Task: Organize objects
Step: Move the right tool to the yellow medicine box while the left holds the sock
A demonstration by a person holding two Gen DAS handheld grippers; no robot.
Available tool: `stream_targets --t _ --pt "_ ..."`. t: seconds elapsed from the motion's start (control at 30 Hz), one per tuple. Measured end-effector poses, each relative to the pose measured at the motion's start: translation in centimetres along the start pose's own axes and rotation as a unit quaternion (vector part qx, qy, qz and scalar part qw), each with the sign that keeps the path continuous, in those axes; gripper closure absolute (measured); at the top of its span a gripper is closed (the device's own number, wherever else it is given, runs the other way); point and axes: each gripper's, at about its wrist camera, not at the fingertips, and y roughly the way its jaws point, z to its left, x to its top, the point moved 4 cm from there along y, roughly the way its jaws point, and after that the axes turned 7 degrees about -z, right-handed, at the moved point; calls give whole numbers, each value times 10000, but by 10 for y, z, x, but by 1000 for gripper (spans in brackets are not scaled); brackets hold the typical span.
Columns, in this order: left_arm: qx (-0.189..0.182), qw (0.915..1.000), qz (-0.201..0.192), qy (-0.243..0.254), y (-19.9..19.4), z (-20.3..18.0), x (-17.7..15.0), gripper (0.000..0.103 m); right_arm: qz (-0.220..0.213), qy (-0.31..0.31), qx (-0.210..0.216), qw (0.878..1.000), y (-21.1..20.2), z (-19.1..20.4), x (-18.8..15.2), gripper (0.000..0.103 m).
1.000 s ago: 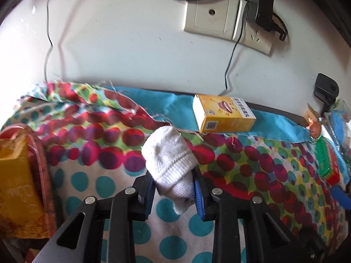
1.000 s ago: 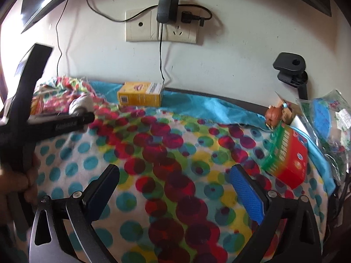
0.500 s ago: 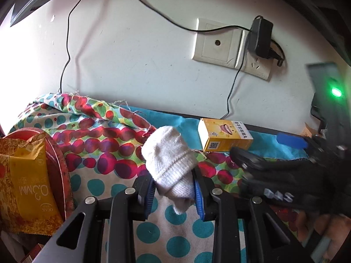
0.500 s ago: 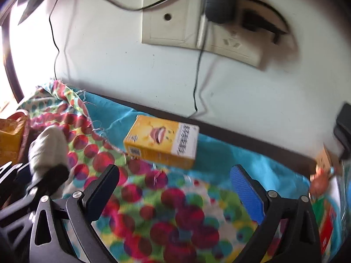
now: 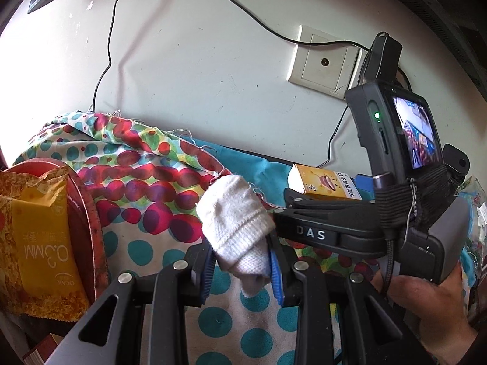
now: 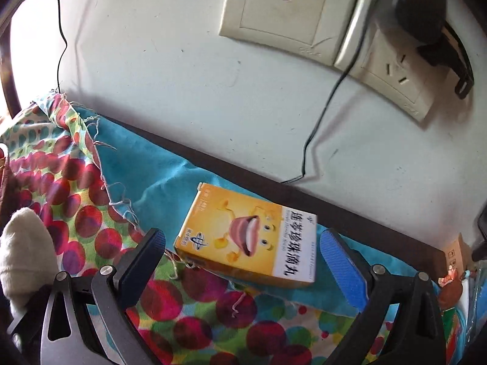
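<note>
The sock (image 5: 232,213), white and knitted, is sitting clamped between the blue pads of your left gripper (image 5: 240,269), held up off the spotted cloth (image 5: 146,182) with its toe end sticking out in front. Just to its right, your right gripper (image 6: 243,261) is standing with its jaws wide apart on either side of the yellow box (image 6: 246,237), which is lying flat on the blue cloth (image 6: 152,179) near the wall; the pads are not touching it yet. Your hand (image 5: 426,307) is wrapping the right gripper's handle at the lower right. On the far left, a red tray (image 5: 82,206) is holding a yellow packet (image 5: 33,243), and that looks like where things are being gathered. By my reading you are partway through: one packet is stowed, the sock is in hand but not put down, the box is not yet gripped, and small items are waiting at the far right edge.
</note>
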Motion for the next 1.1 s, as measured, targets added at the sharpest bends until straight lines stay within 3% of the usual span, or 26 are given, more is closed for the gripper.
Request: stream_targets --t 0.07,0.23,0.3,0.47,0.8,0.87,0.9,1.0,1.1 --pt "18 10000 48 -33 2 1 0 73 -55 13 -121 9999 0 1 0 13" --pt "58 9998 120 -123 5 5 -2 73 -165 147 -87 9997 -6 0 1 19" --pt "66 9998 127 -126 5 5 -2 73 -299 155 -30 9994 -14 1 2 41" --pt "97 9998 165 -115 7 5 -2 73 -258 327 167 9990 -32 4 -1 52" --pt "133 9986 343 -377 14 15 -5 73 44 627 200 9978 -41 -27 -29 38" --pt "144 9988 343 -331 14 13 -5 73 -24 588 178 9981 -39 -30 -31 11" --pt "147 9989 321 -293 14 12 -5 73 -86 541 149 9984 -39 -32 -31 6" --pt "151 9994 253 -206 12 9 -4 73 -150 453 195 9987 -36 -30 -22 2" --pt "165 9994 245 -157 12 8 -3 73 156 386 84 9991 -20 -23 -16 1"
